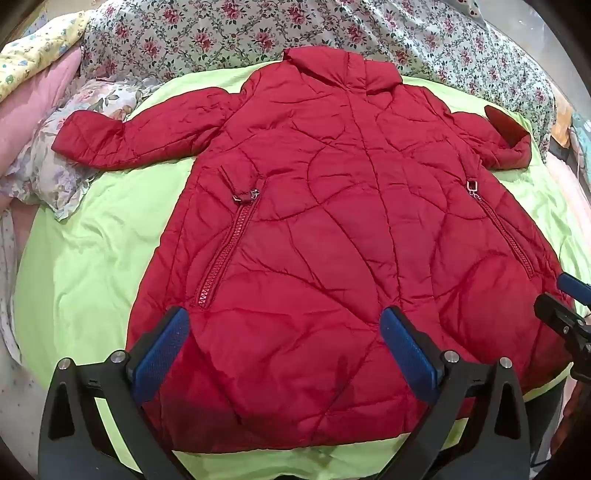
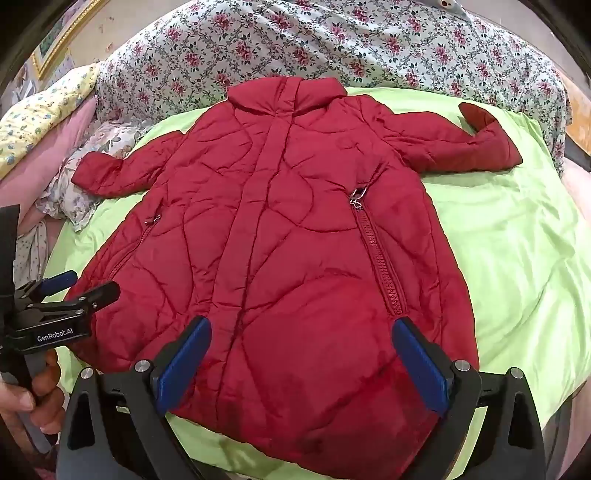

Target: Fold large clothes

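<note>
A red quilted coat [image 1: 317, 206] [image 2: 280, 236] lies flat, front up, on a lime green sheet [image 1: 85, 266] [image 2: 509, 236], collar at the far side, both sleeves spread outward. Two zipped pockets run down its front. My left gripper [image 1: 284, 332] hovers open above the coat's lower left part, nothing between its blue pads. Over the lower right part my right gripper [image 2: 303, 347] also stands open and holds nothing. Each gripper shows at the edge of the other's view: the right one [image 1: 565, 302] and the left one [image 2: 70, 288], held by a hand [image 2: 33, 391].
A floral quilt [image 1: 229, 33] [image 2: 295, 40] is bunched behind the collar. A crumpled pale floral cloth [image 1: 62, 155] lies under the left sleeve, beside pink bedding [image 1: 33, 96] and a yellow patterned cloth [image 1: 40, 44]. The green sheet extends to both sides of the coat.
</note>
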A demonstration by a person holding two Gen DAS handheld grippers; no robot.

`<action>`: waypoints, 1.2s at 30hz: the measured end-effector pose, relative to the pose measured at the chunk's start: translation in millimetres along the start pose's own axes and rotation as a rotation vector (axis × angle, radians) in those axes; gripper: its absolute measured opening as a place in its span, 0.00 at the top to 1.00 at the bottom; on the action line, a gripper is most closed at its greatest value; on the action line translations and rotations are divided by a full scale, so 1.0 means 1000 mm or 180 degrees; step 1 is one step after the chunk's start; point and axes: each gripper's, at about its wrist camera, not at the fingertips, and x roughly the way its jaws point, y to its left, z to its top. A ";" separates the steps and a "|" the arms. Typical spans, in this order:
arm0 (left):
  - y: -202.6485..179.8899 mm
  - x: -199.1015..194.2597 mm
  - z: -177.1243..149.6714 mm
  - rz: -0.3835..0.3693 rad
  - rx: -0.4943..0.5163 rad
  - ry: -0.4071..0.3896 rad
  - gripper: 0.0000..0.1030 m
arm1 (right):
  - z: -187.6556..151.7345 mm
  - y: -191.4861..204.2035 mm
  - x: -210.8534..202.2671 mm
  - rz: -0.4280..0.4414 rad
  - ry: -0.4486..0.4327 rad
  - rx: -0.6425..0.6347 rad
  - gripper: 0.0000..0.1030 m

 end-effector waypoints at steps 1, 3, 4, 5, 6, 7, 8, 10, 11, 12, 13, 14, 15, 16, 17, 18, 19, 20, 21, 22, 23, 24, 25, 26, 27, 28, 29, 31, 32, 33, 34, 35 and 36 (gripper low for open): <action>0.000 0.000 0.000 0.0001 0.0002 -0.0005 0.00 | 0.000 0.000 0.000 0.0008 0.0000 0.0003 0.04; -0.001 0.001 0.000 -0.0001 0.0002 -0.0004 0.00 | 0.001 0.000 -0.001 0.0022 -0.0004 0.0009 0.04; -0.001 0.001 0.000 -0.0006 0.0002 -0.0004 0.00 | 0.001 0.000 -0.001 0.0022 -0.0007 0.0009 0.04; -0.002 0.001 0.000 -0.0009 0.0005 -0.0006 0.00 | 0.001 0.000 -0.001 0.0021 -0.0008 0.0008 0.04; -0.002 0.001 0.000 -0.0007 0.0009 -0.0007 0.00 | 0.001 0.000 -0.001 0.0020 -0.0008 0.0007 0.04; -0.003 0.001 0.000 -0.0008 0.0013 -0.0008 0.00 | 0.001 0.000 -0.001 0.0024 -0.0008 0.0007 0.04; -0.004 0.002 0.000 -0.0012 0.0016 -0.0009 0.00 | 0.001 0.000 0.000 0.0026 -0.0009 0.0007 0.04; 0.003 0.001 -0.004 -0.0014 0.0002 0.0009 0.00 | 0.001 -0.003 -0.004 0.0039 -0.0009 0.0009 0.04; 0.003 0.001 -0.005 -0.0020 0.0004 0.0011 0.00 | 0.001 -0.003 -0.005 0.0043 -0.0013 0.0010 0.04; 0.004 0.001 -0.005 -0.0024 0.0003 0.0012 0.00 | 0.002 -0.002 -0.005 0.0047 -0.0014 0.0013 0.04; 0.005 0.002 -0.006 -0.0025 0.0000 0.0010 0.00 | 0.002 -0.002 -0.005 0.0050 -0.0015 0.0015 0.04; 0.003 0.000 0.001 -0.0023 -0.0003 0.0026 0.00 | 0.003 -0.002 -0.005 0.0051 -0.0016 0.0016 0.04; 0.003 0.000 0.001 -0.0022 -0.0001 0.0026 0.00 | 0.003 -0.002 -0.005 0.0053 -0.0016 0.0017 0.04; 0.004 0.000 0.001 -0.0022 -0.0002 0.0026 0.00 | 0.004 -0.002 -0.005 0.0054 -0.0015 0.0018 0.04; 0.004 0.001 0.002 -0.0024 -0.0003 0.0027 0.00 | 0.004 -0.002 -0.004 0.0053 -0.0013 0.0020 0.04; 0.004 0.000 0.001 -0.0033 -0.0005 0.0036 0.00 | 0.003 0.001 -0.003 0.0053 -0.0014 0.0018 0.04; 0.003 0.000 0.001 -0.0038 -0.0005 0.0043 0.00 | 0.003 0.001 -0.003 0.0054 -0.0012 0.0018 0.04; 0.002 0.000 0.001 -0.0035 -0.0007 0.0051 0.00 | 0.001 0.001 -0.002 0.0045 -0.0016 0.0015 0.04; 0.003 0.000 0.001 -0.0035 -0.0007 0.0051 0.00 | 0.001 0.001 -0.002 0.0040 -0.0012 0.0012 0.04; 0.002 0.000 0.001 -0.0033 -0.0008 0.0048 0.00 | 0.002 0.001 -0.002 0.0042 -0.0010 0.0012 0.04; 0.002 0.000 0.001 -0.0028 -0.0002 0.0042 0.00 | 0.002 0.001 -0.002 0.0046 -0.0009 0.0013 0.04; 0.003 0.000 0.001 -0.0023 0.0002 0.0042 0.00 | 0.001 0.001 -0.002 0.0042 -0.0008 0.0013 0.04; 0.002 0.000 0.000 -0.0022 0.0002 0.0040 0.00 | 0.002 0.001 -0.003 0.0044 -0.0014 0.0016 0.04; 0.002 -0.001 0.000 -0.0019 0.0004 0.0035 0.00 | 0.003 0.000 -0.004 0.0047 -0.0020 0.0020 0.04; 0.001 0.000 0.000 -0.0001 0.0006 -0.0008 0.00 | 0.003 0.001 -0.004 0.0054 -0.0026 0.0024 0.04; 0.000 0.000 0.000 0.0009 0.0011 -0.0032 0.00 | 0.003 0.001 -0.004 0.0055 -0.0027 0.0024 0.04; 0.000 0.001 0.000 0.0012 0.0013 -0.0042 0.00 | 0.003 0.001 -0.004 0.0056 -0.0029 0.0024 0.04; -0.001 0.000 0.000 0.0017 0.0009 -0.0059 0.00 | 0.003 0.000 -0.004 0.0064 -0.0039 0.0027 0.04; -0.001 0.001 0.000 0.0016 0.0010 -0.0062 0.00 | 0.003 0.001 -0.005 0.0071 -0.0042 0.0028 0.04; -0.001 0.000 0.000 0.0023 0.0014 -0.0073 0.00 | 0.003 0.000 -0.004 0.0062 -0.0031 0.0022 0.04; -0.001 0.001 0.000 0.0026 0.0012 -0.0076 0.00 | 0.003 0.000 -0.004 0.0061 -0.0023 0.0024 0.04; -0.001 0.001 0.000 0.0029 0.0013 -0.0082 0.00 | 0.004 0.000 -0.003 0.0055 -0.0013 0.0024 0.04; -0.001 0.000 0.000 0.0034 0.0020 -0.0097 0.00 | 0.003 0.000 -0.003 0.0026 0.0012 0.0015 0.04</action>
